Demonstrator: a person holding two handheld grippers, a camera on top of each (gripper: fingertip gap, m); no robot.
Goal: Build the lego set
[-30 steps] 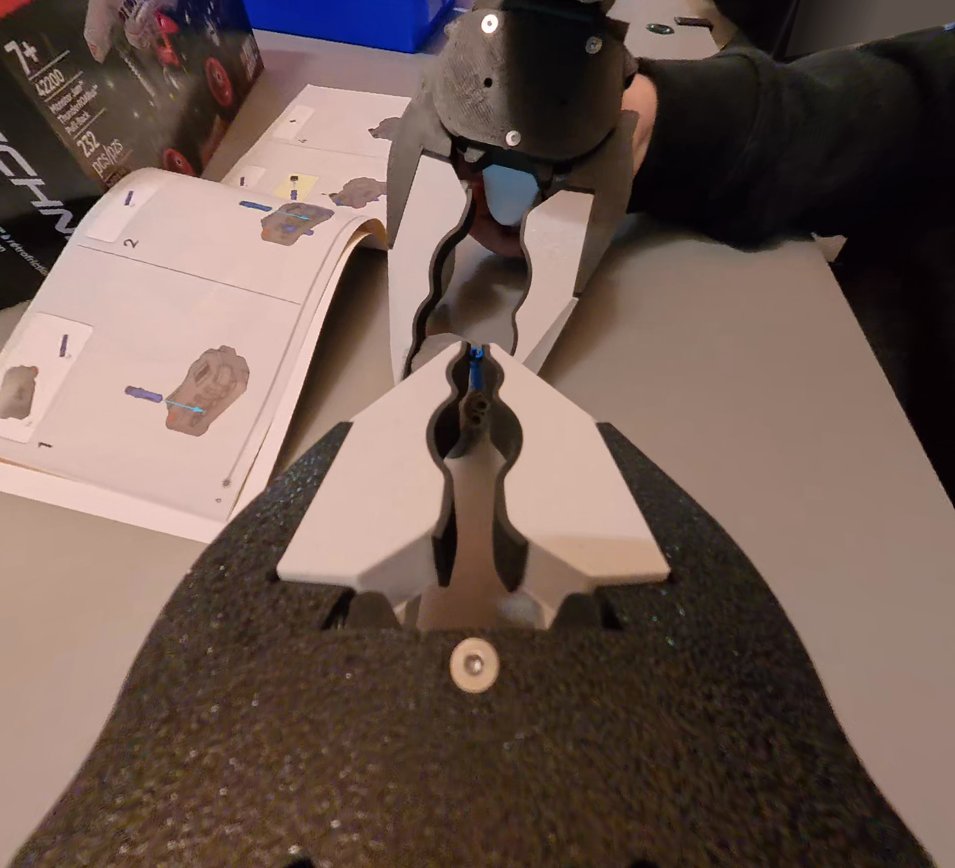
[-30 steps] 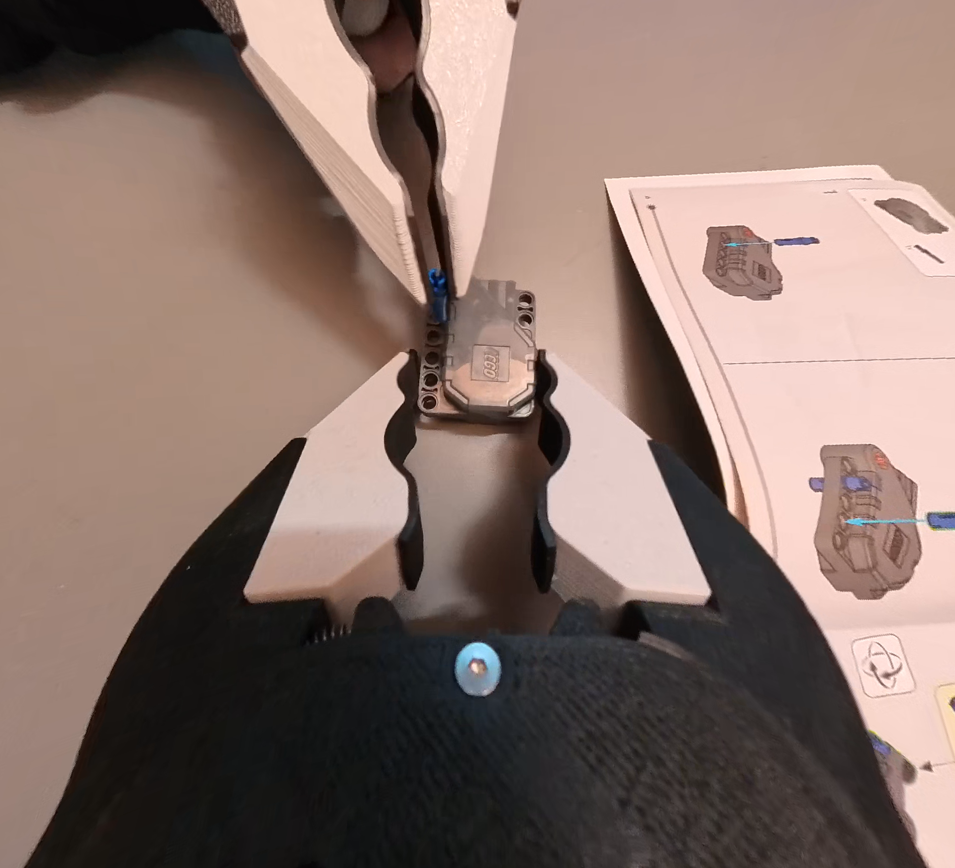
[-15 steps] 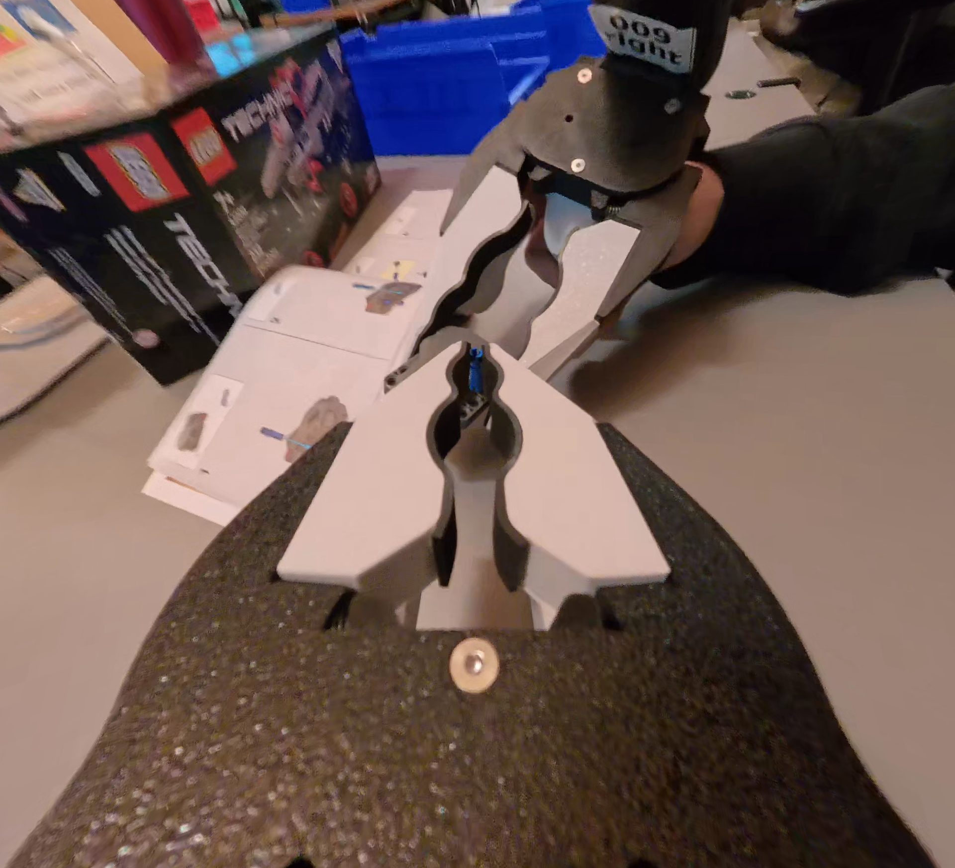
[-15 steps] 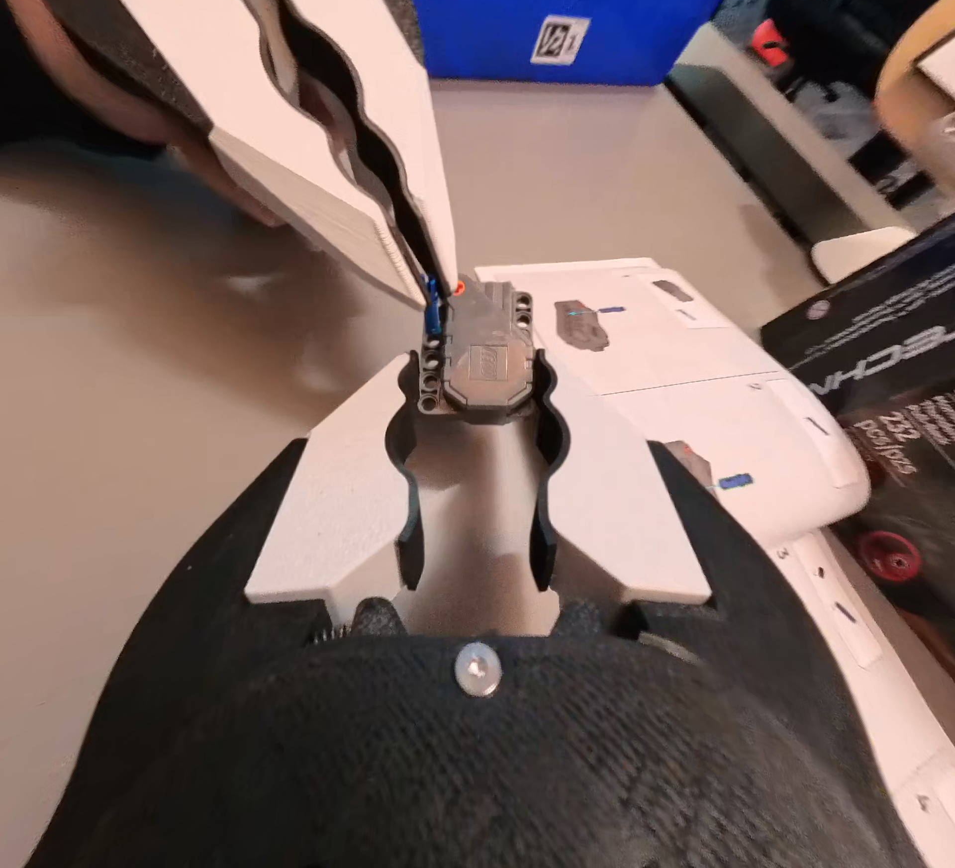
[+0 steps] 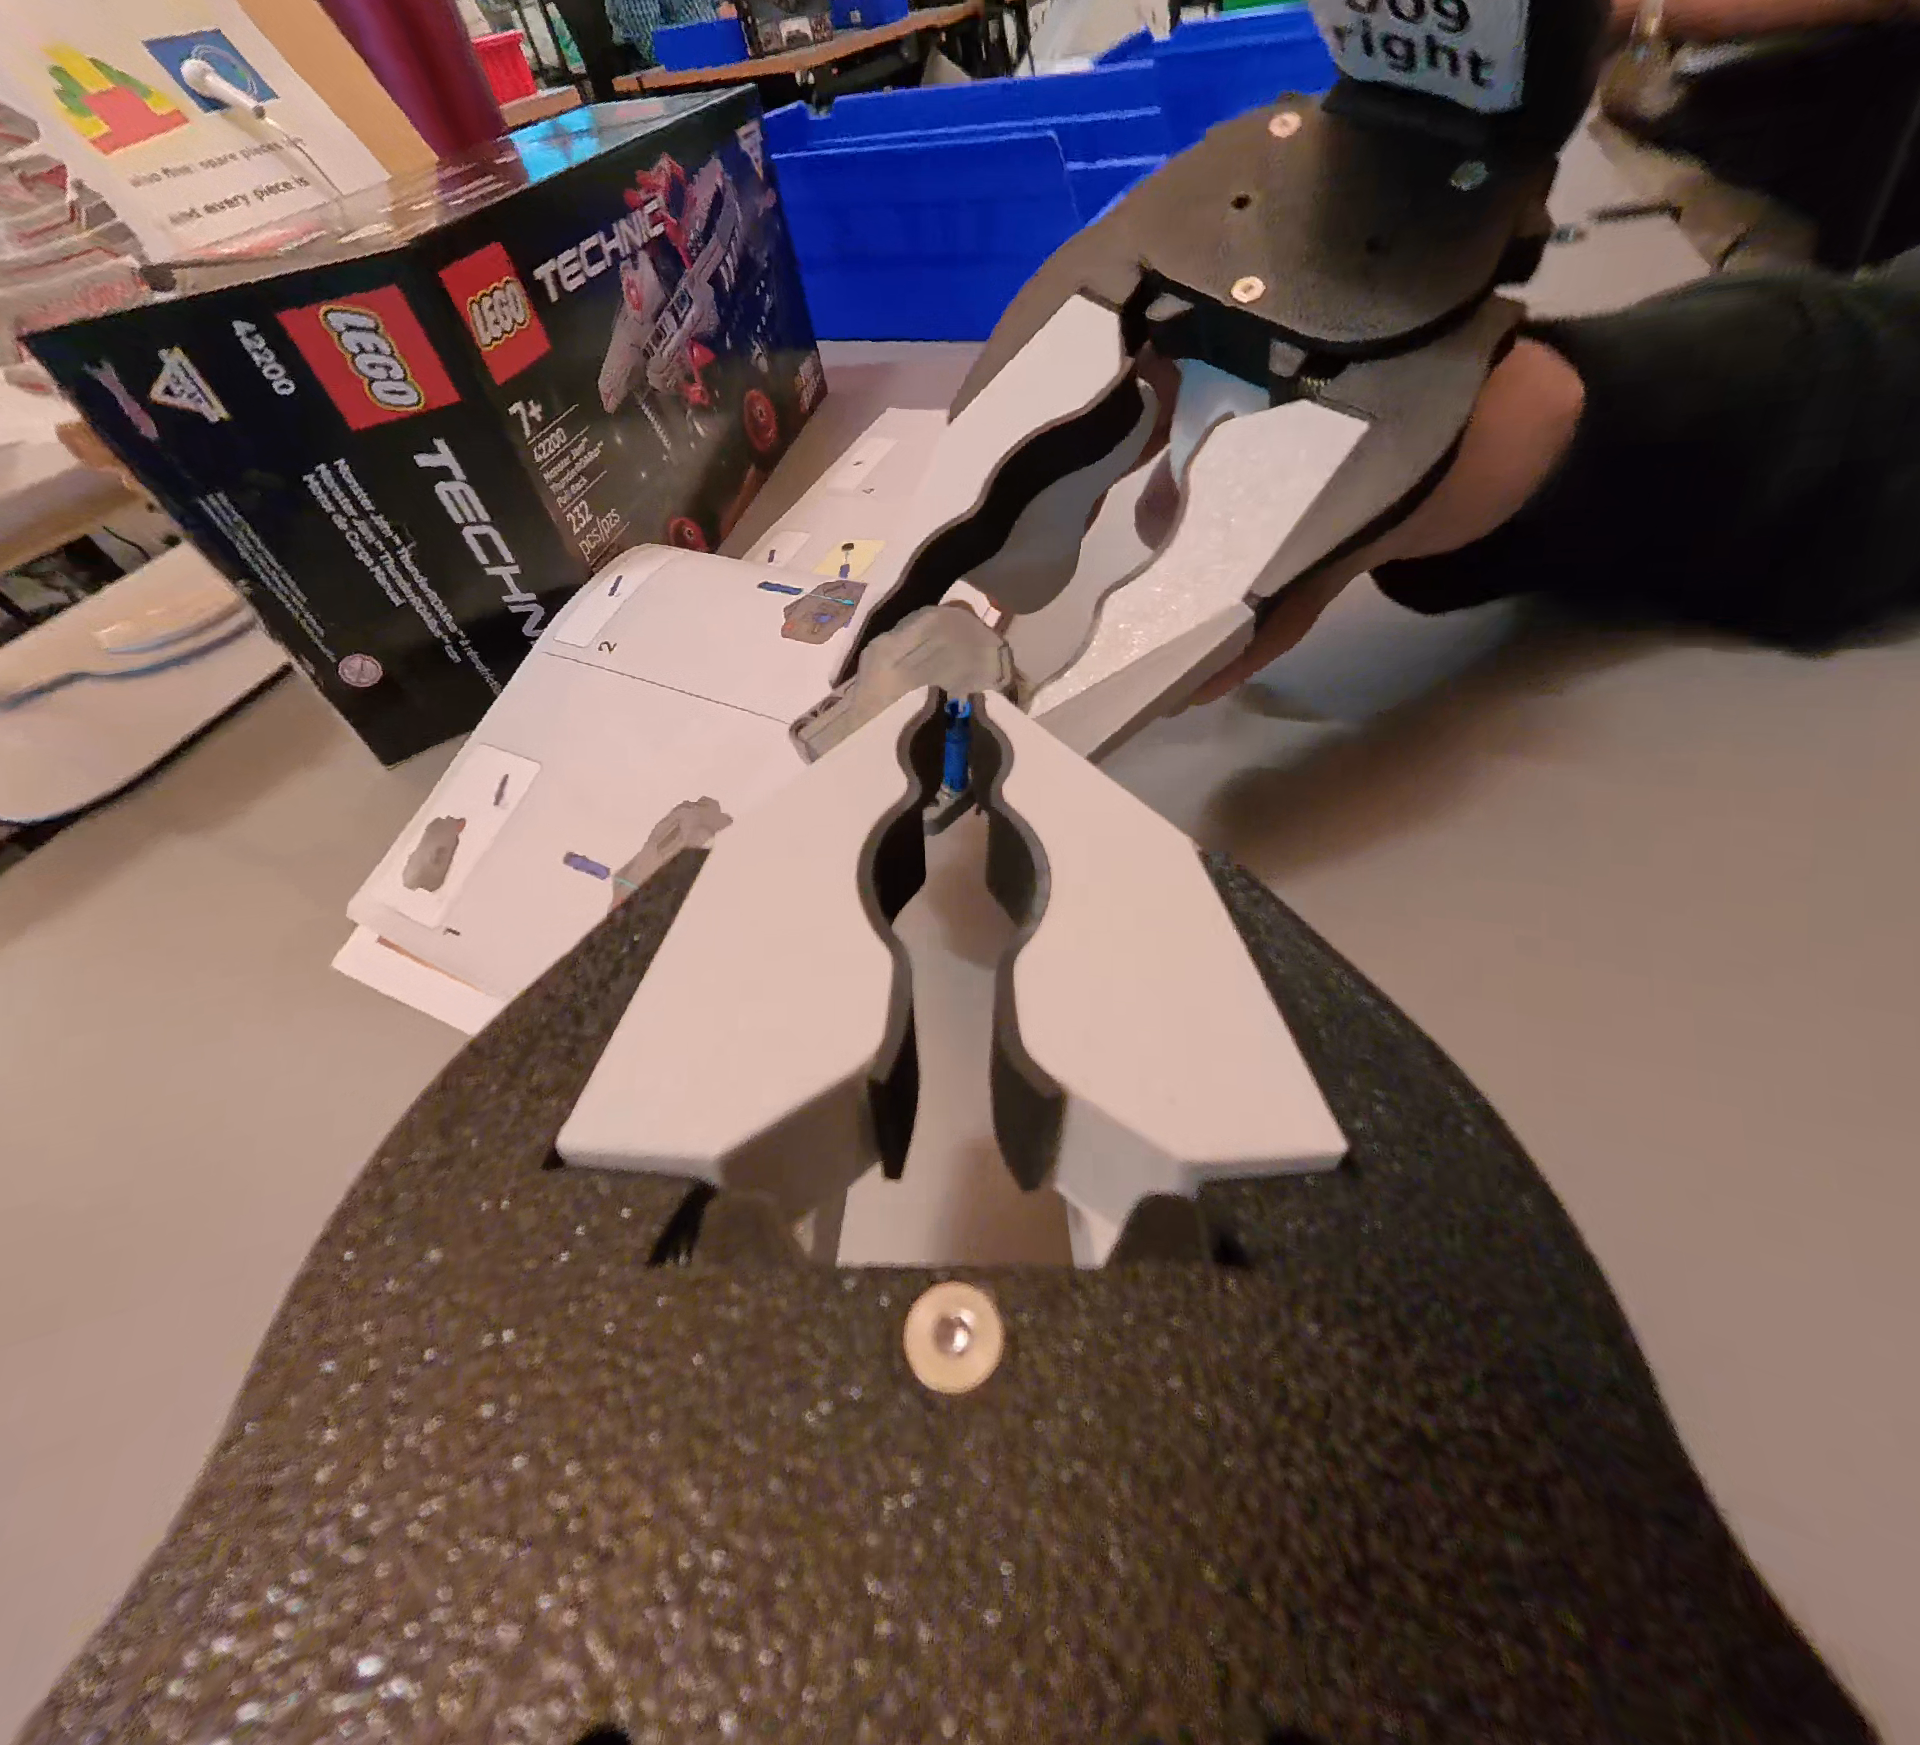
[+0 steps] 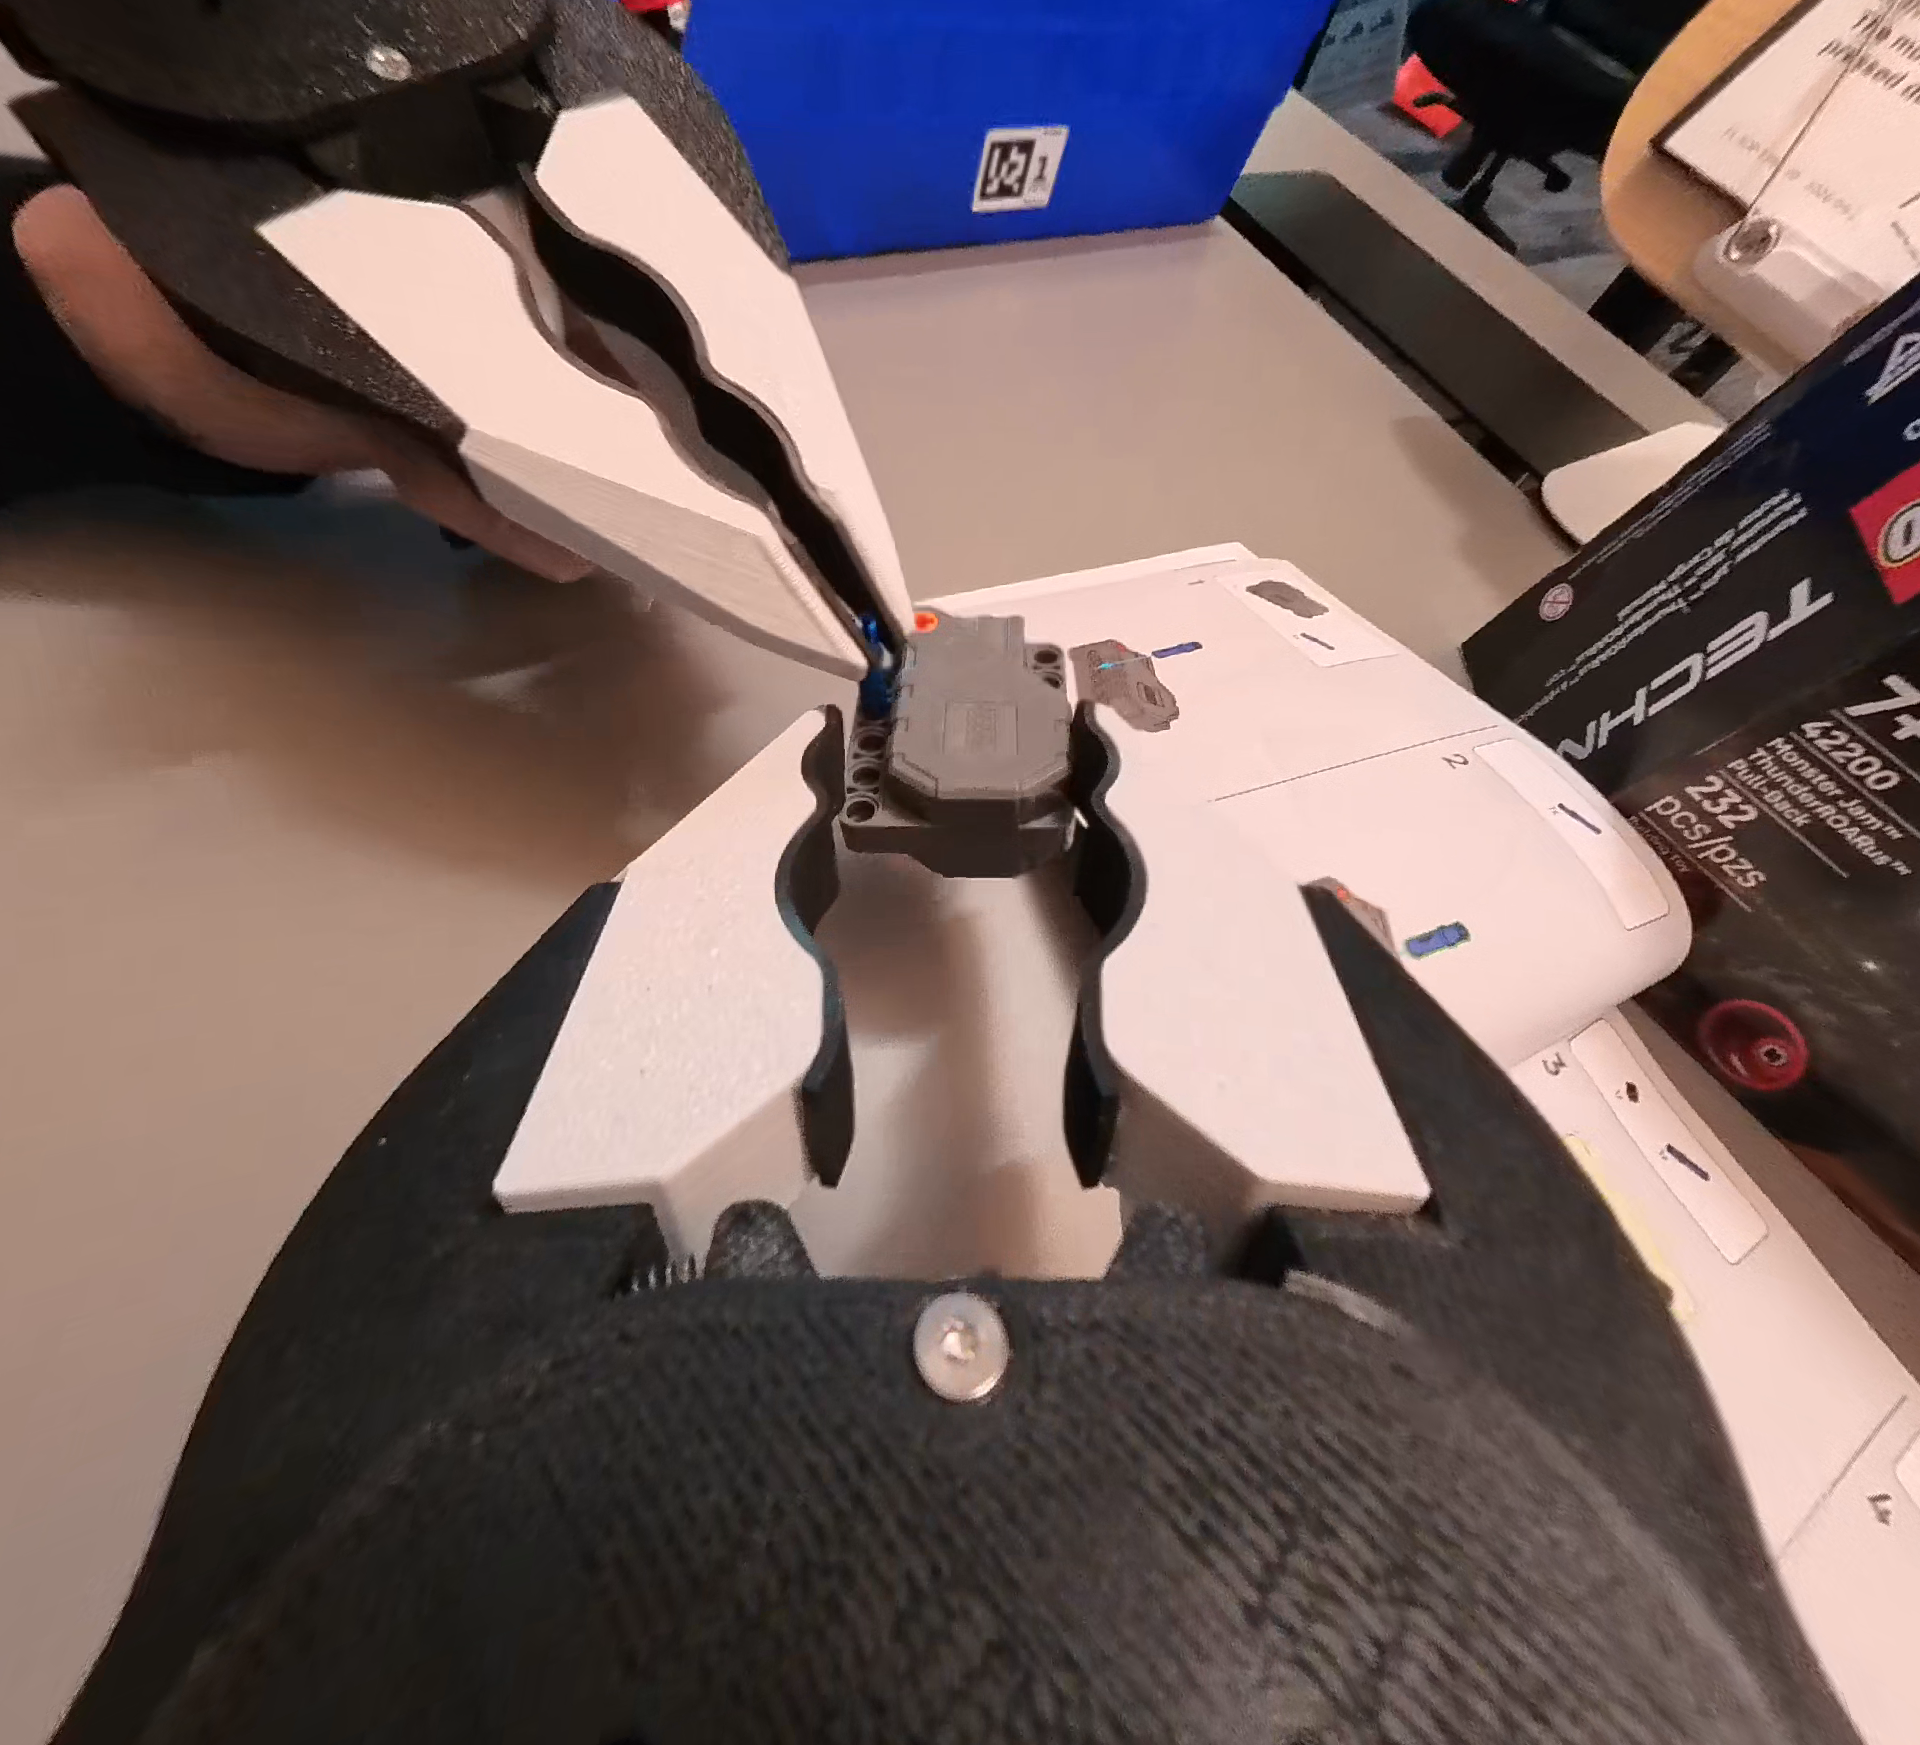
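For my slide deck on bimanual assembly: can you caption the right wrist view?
Right hand-held gripper grips a grey motor block while the left hand-held gripper holds a blue pin at its hole row.

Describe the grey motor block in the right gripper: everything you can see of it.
The grey motor block is dark grey plastic with a raised, rounded lid bearing a small embossed plate. A row of round pin holes runs along its left flange, and an orange dot sits at its far corner. The right gripper clamps its sides and holds it off the table. The left gripper holds a blue pin at the farthest hole; how deep it sits is unclear.
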